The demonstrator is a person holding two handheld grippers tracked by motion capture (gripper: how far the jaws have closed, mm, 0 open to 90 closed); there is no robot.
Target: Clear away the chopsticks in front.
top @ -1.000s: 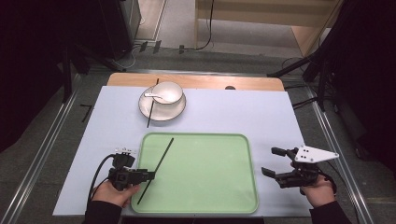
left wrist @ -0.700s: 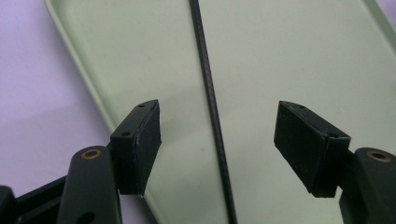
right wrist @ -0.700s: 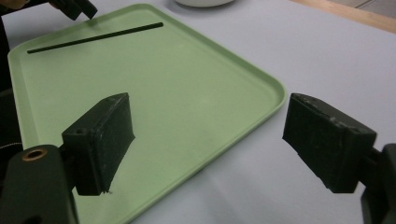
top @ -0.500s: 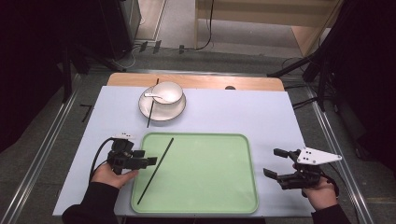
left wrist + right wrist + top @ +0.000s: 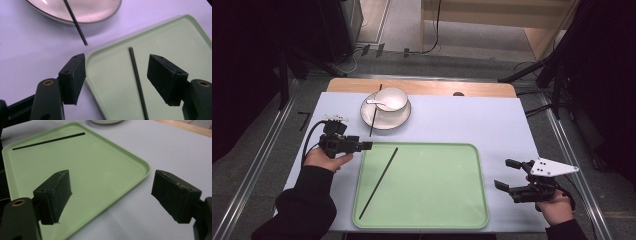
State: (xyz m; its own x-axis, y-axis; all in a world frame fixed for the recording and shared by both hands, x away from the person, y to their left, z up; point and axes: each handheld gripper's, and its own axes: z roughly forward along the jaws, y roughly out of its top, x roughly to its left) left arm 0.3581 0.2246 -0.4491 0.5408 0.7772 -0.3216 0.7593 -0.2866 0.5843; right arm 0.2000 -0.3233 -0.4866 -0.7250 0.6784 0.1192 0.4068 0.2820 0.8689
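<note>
A thin black chopstick [image 5: 379, 183] lies flat in the left part of the pale green plastic tray [image 5: 437, 200], slanting from the tray's near left corner up toward its far edge, well clear of the tray's rim except at the near end. The left gripper [image 5: 362, 145] hovers just beyond the tray's far left corner, its jaws having just been opening and now released wide with nothing between the pads; in the left gripper view the chopstick [image 5: 137, 80] sits below the gap, untouched. A second black chopstick [image 5: 374, 112] rests across the left rim of the white saucer [image 5: 398, 121] carrying a white bowl [image 5: 390, 98] and spoon [image 5: 376, 102], far of the tray. The right gripper [image 5: 507, 175] hangs off the tray's right edge, jaws spread and empty. The tray's centre and right side lie bare, as does the lavender table mat [image 5: 492, 125] to the right.
</note>
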